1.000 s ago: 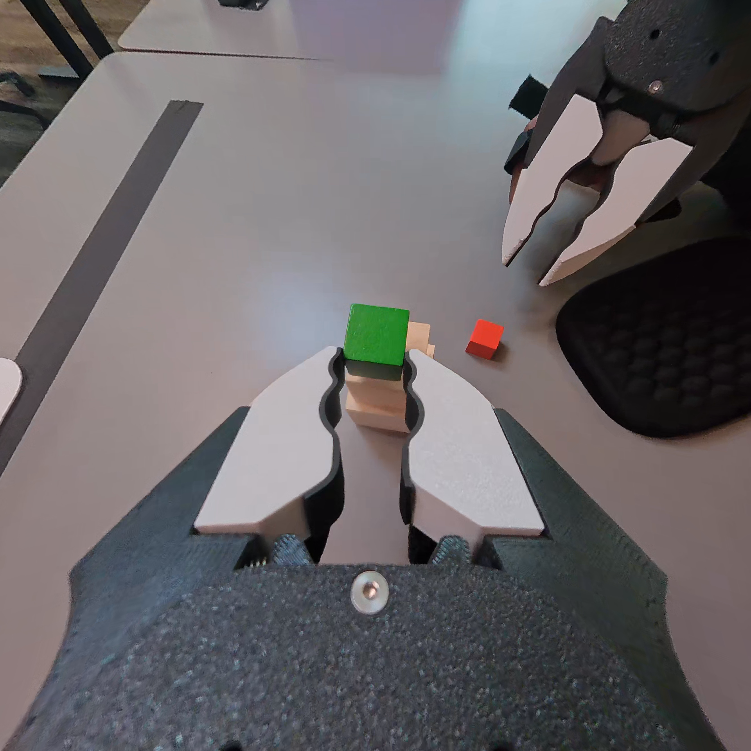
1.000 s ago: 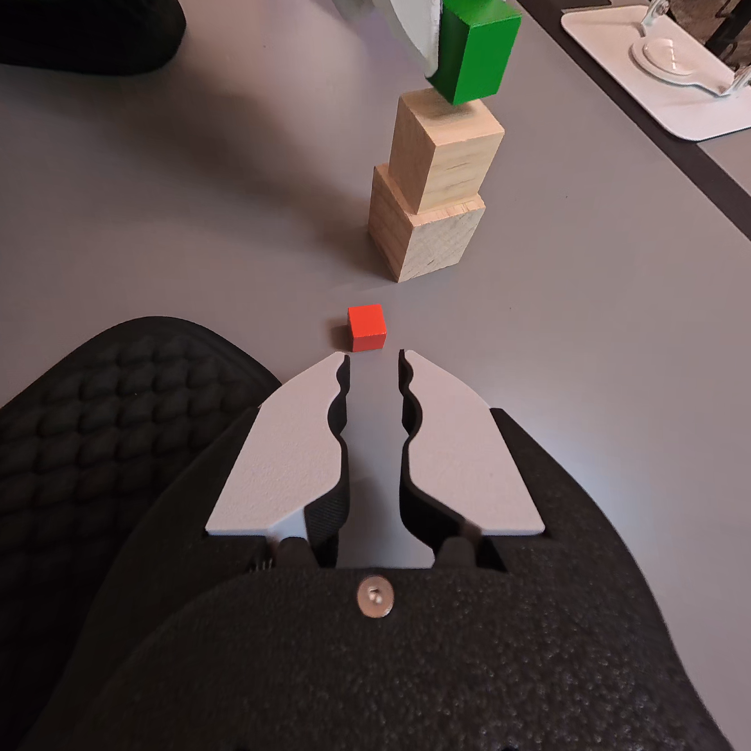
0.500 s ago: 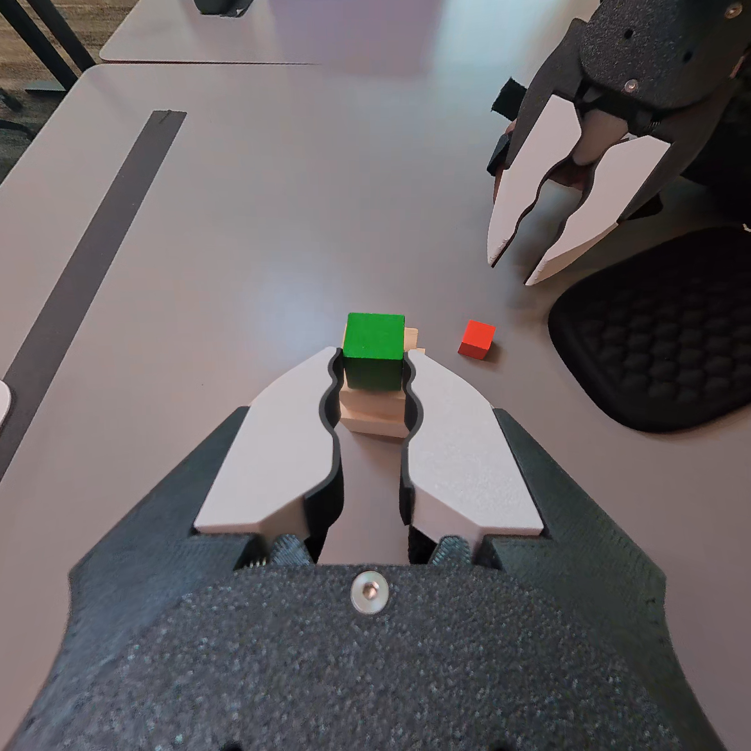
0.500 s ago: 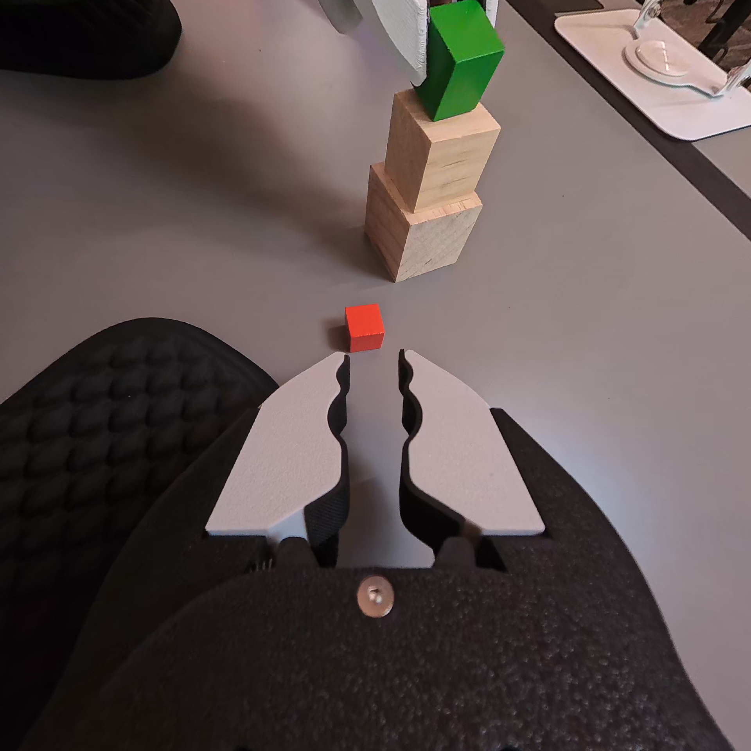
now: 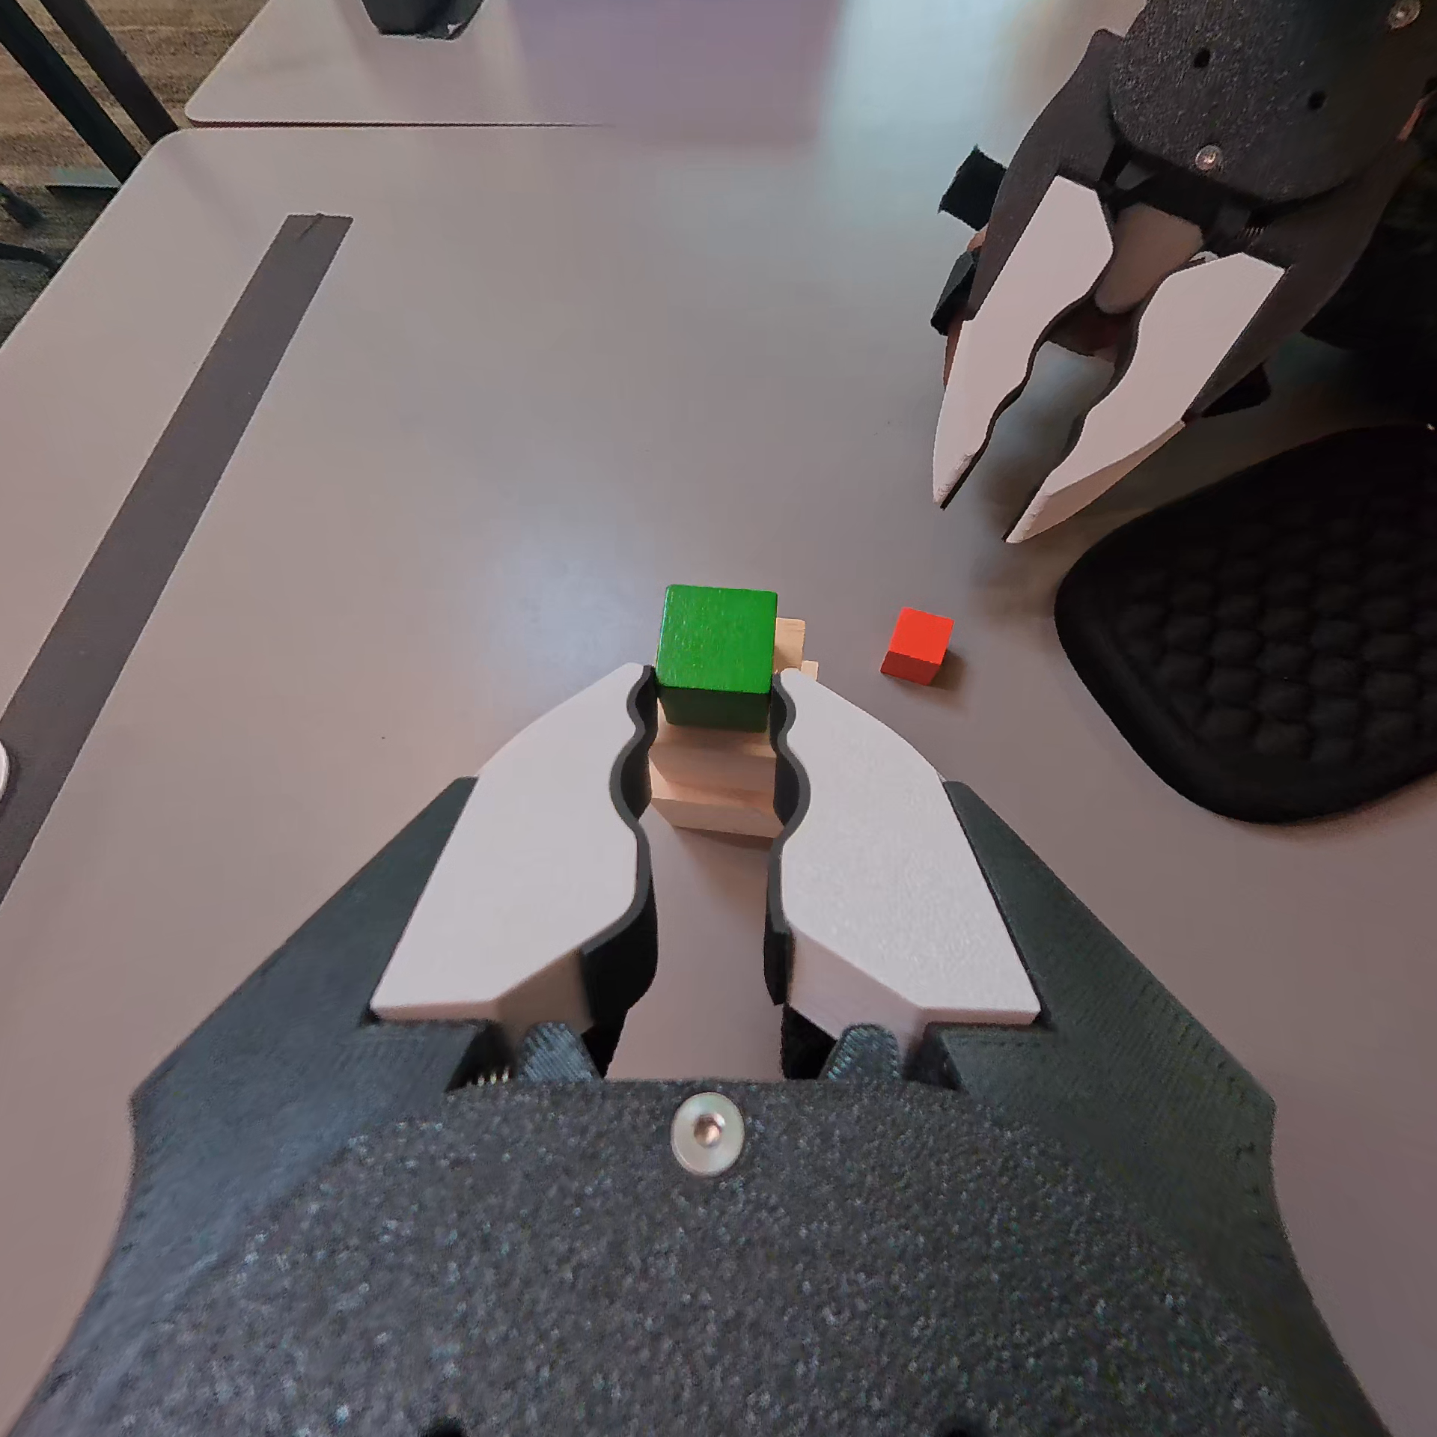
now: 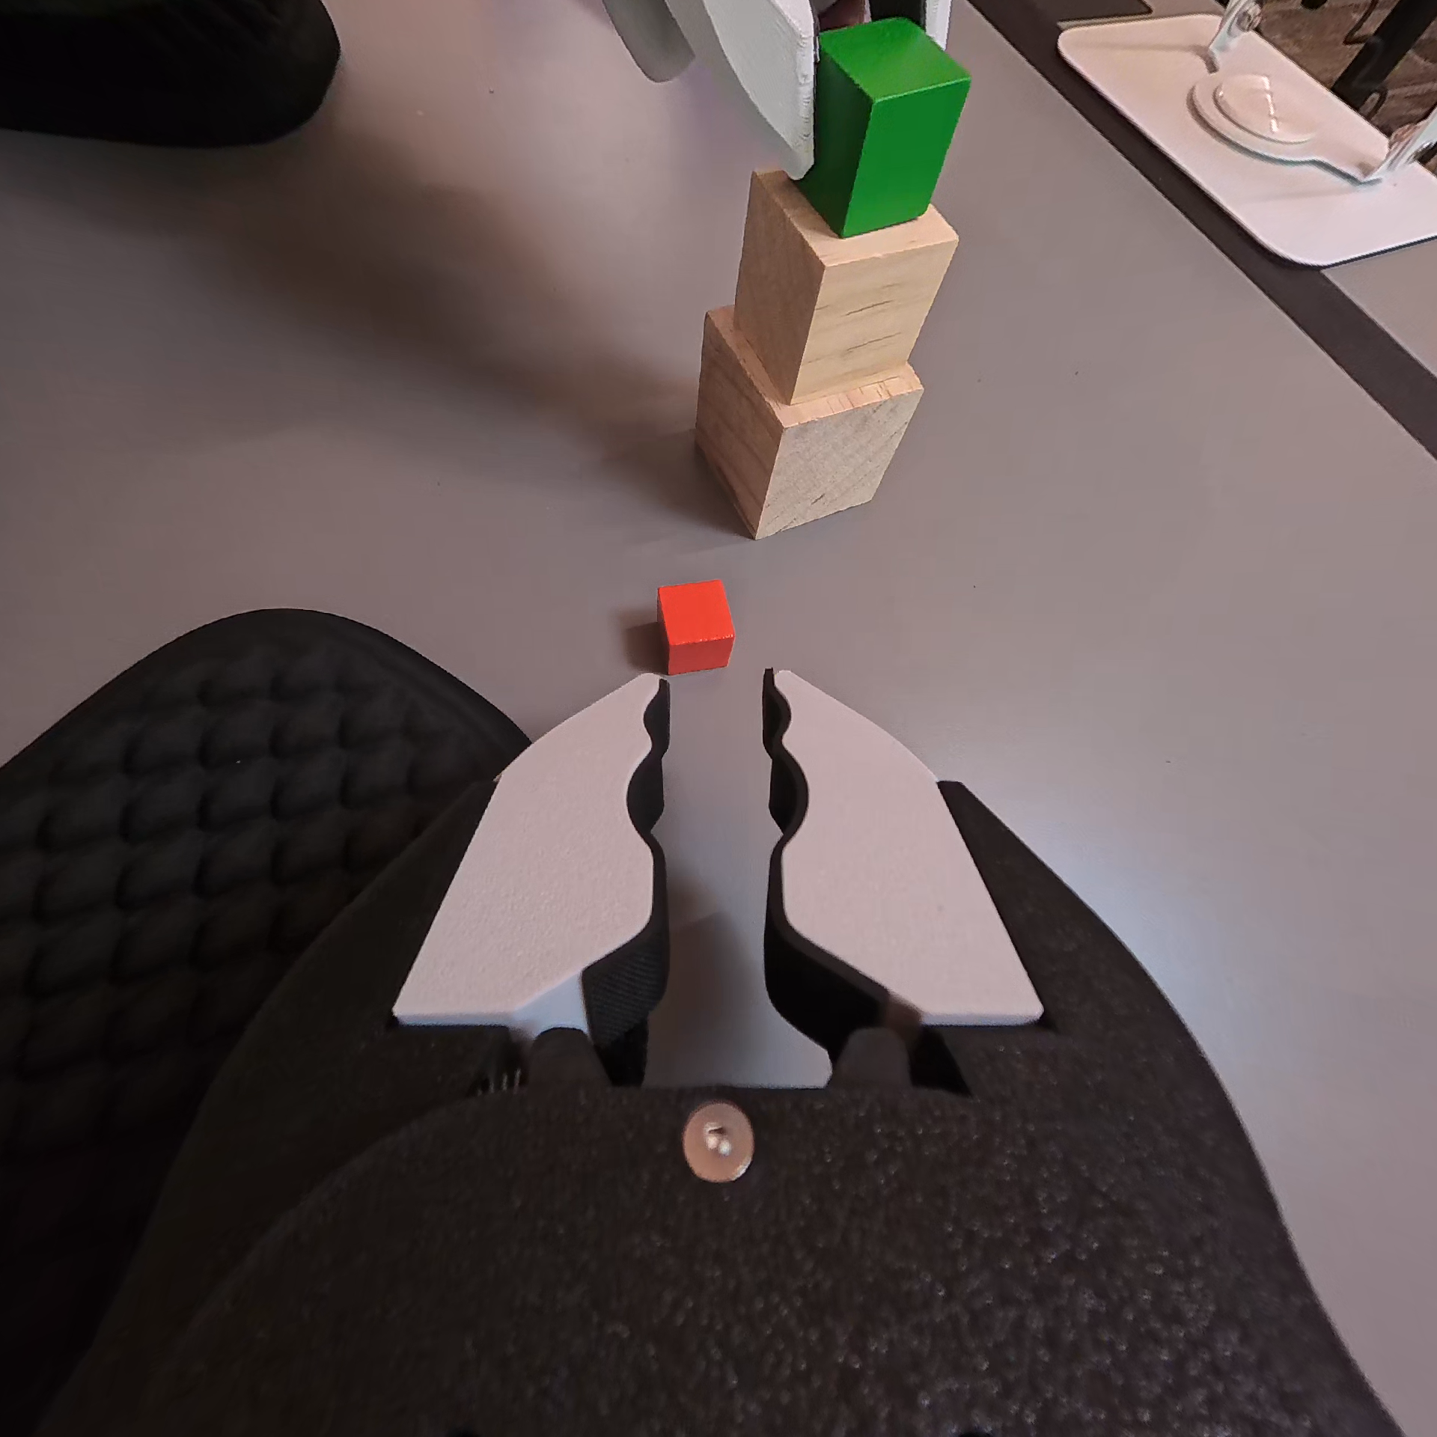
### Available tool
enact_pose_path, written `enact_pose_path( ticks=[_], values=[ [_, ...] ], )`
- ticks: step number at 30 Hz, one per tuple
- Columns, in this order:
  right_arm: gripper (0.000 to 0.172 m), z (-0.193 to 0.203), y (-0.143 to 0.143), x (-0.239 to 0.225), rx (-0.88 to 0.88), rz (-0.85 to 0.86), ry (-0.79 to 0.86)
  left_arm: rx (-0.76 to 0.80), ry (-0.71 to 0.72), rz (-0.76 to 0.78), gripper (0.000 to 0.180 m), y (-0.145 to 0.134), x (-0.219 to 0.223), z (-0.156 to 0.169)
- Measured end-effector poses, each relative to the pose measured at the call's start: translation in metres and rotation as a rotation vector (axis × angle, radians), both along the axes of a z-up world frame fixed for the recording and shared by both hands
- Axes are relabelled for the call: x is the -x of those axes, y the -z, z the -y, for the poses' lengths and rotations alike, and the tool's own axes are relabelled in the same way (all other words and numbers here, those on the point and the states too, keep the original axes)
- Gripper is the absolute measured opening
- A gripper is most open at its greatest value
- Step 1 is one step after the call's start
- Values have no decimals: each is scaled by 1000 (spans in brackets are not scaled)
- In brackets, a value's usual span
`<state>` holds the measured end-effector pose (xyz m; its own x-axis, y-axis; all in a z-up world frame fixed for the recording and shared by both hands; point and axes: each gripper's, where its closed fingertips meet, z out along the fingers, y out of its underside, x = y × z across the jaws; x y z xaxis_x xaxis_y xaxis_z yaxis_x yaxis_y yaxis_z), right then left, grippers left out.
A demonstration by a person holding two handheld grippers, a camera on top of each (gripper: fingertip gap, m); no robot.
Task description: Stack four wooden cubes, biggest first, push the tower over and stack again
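Observation:
My left gripper [image 5: 711, 688] is shut on a green cube [image 5: 715, 653]. The cube rests on top of a stack of two plain wooden cubes [image 5: 711, 785], with both pads against its sides. In the right wrist view the green cube [image 6: 886, 128] sits on the upper wooden cube [image 6: 840, 303], which stands on a larger wooden cube [image 6: 801, 443]. My right gripper [image 6: 715, 684] is open and empty, its tips just short of a small red cube [image 6: 694, 626] on the grey table [image 6: 311, 389]. The red cube [image 5: 917, 645] lies to the right of the stack in the left wrist view, where the right gripper [image 5: 984, 513] hovers beyond it.
A black textured pad [image 6: 194, 816] lies at the left of the right gripper; it also shows in the left wrist view [image 5: 1260, 638]. A dark strip [image 5: 171, 482] runs along the table. A white tray with a metal fitting [image 6: 1260, 124] sits at the far right. The left gripper's tips are roughly 12 cm from the right gripper's.
My left gripper has lowered the green cube from just above the stack onto the upper wooden cube, still shut on it. The right gripper has stayed open by the red cube.

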<state>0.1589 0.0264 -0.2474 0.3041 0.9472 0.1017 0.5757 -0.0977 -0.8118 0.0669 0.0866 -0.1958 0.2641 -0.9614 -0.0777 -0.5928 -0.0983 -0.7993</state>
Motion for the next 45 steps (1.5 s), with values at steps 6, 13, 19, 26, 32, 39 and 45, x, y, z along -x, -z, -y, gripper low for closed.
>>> enact_pose_path(
  ticks=[6,13,19,26,32,39,45],
  values=[
    [23,0,0,1,0,1,2,-5,4,-1,28,1,1,0],
    [23,0,1,3,2,5,-3,-10,17,7,30,2,1,1],
    [23,-3,3,9,7,35,-23,-1,14,35,29,-4,5,1],
    [24,-7,4,20,12,61,-51,-4,24,42,28,-3,6,1],
    [26,-10,8,23,15,82,-57,-9,20,50,27,-4,5,1],
    [29,-9,14,25,30,107,-68,-4,27,61,27,-4,6,0],
    [31,-7,25,30,62,156,-85,-9,18,110,32,-18,14,4]
  ],
)
